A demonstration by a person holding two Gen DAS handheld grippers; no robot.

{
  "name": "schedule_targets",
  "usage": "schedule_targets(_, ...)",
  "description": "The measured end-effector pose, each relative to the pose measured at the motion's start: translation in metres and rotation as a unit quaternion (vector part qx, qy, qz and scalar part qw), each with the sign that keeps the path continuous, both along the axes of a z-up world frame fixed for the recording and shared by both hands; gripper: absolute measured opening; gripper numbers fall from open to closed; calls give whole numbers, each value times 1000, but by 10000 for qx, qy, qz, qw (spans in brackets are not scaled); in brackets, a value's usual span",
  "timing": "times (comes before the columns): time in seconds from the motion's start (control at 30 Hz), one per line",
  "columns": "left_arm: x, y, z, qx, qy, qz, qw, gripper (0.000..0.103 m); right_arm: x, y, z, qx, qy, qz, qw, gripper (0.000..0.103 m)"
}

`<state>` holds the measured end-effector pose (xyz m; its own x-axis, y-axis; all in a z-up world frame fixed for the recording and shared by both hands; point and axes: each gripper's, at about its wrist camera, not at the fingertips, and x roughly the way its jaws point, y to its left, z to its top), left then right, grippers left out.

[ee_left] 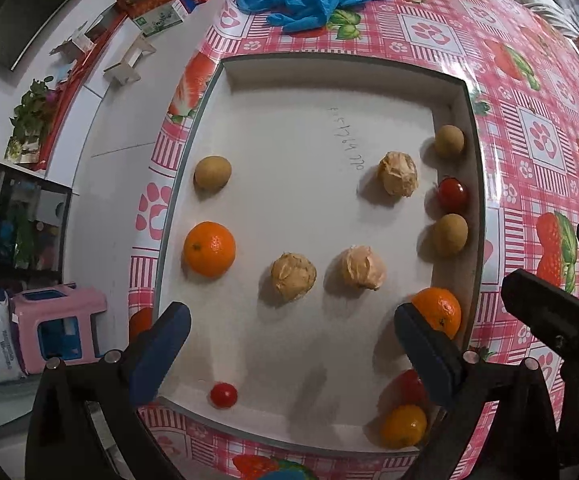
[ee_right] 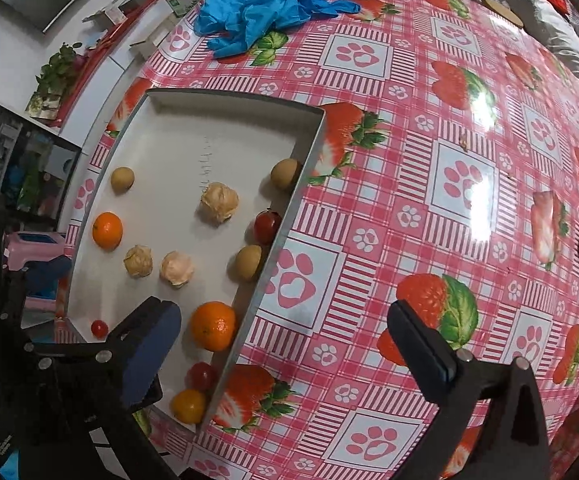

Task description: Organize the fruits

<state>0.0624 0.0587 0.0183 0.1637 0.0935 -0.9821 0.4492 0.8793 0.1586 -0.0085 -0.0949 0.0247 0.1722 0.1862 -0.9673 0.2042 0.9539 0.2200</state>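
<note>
The left gripper (ee_left: 289, 344) hovers above the near part of the white tray (ee_left: 329, 76), fingers spread wide with nothing between them. In the tray, left to right: a brown fruit (ee_left: 212, 172) and an orange (ee_left: 209, 249) by the left wall, three papery husked fruits (ee_left: 293, 276) in the middle, then more brown fruit, cherry tomatoes (ee_left: 452, 195) and a second orange (ee_left: 438, 311) lined along the right wall. The right gripper (ee_right: 285, 344) hangs over the tray's right wall and the strawberry tablecloth (ee_right: 409, 160), equally wide and empty
</note>
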Motion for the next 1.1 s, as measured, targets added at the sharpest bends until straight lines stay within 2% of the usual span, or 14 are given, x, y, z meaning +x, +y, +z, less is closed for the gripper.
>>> schedule_targets(0.33, -3, -4, 0, 127, -5, -123, 9998, 102, -2, 0, -1, 15, 39, 13, 10000, 103)
schedule_targets(1.1, -4, -11, -1, 160, -6, -195, 9997, 102, 0, -1, -7, 35, 141, 40, 9999, 103)
